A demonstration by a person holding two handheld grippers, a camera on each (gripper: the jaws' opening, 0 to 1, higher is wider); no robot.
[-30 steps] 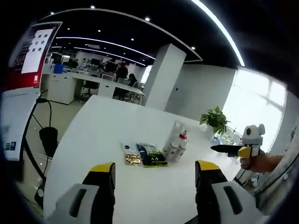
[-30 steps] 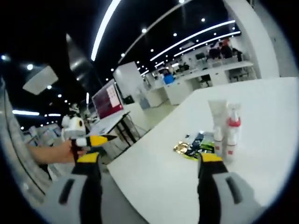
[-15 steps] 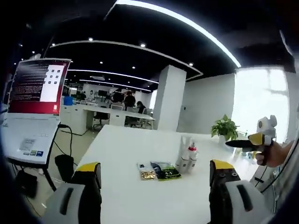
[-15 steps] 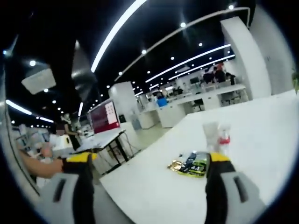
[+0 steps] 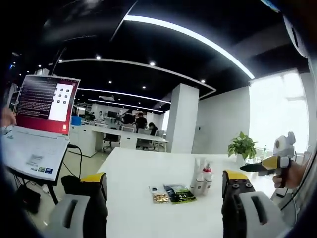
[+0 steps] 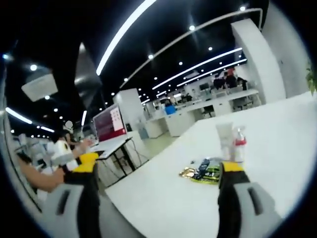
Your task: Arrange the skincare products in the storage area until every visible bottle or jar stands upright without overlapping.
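A white tube (image 5: pixel 198 171) and a small bottle with a red cap (image 5: pixel 206 179) stand upright, close together, on the white table (image 5: pixel 133 173). Flat sachets (image 5: pixel 172 194) lie just left of them. My left gripper (image 5: pixel 166 186) is open and empty, well short of the products. My right gripper (image 5: pixel 257 166) hangs in a hand off the table's right side. In the right gripper view the tube (image 6: pixel 225 140) and the red-capped bottle (image 6: pixel 239 148) stand beyond the sachets (image 6: pixel 200 173). My right gripper (image 6: pixel 158 173) is open and empty, far from them.
A red-and-white screen (image 5: pixel 45 99) and a laptop stand on a table at the left. A potted plant (image 5: pixel 242 146) stands behind the table. A white pillar (image 5: pixel 181 119) and office desks with people fill the background. A person's arm (image 6: pixel 39 178) reaches in from the left.
Both cameras have dropped and levelled, so the table now appears from a low angle. The bottles and sachets have not moved. Both grippers remain open.
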